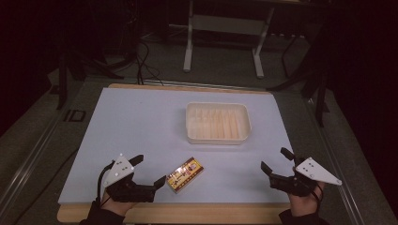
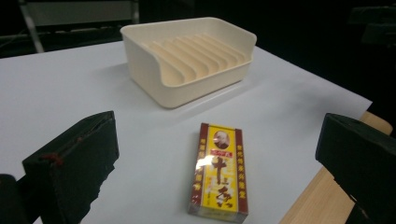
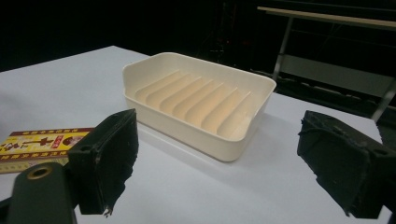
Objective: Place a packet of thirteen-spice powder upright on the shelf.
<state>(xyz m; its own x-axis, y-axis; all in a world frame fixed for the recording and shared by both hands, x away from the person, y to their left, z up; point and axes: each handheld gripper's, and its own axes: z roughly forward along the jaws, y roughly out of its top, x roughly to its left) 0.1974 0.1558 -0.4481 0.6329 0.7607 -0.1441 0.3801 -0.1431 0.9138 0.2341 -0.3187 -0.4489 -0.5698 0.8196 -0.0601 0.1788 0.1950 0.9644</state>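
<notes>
Yellow-and-red flat rectangular packet [image 1: 185,175] with printed characters lies flat near the front edge of the white-topped counter [image 1: 141,122], nothing gripping it. Well behind it sits a cream plastic tray with a ribbed floor [image 1: 217,123], with nothing in it. Left hand-held gripper [image 1: 149,171] rests just left of the packet, jaws spread wide, one tip close to the packet's end. Right hand-held gripper [image 1: 277,160] sits well apart at the front right, jaws also wide and holding nothing.
</notes>
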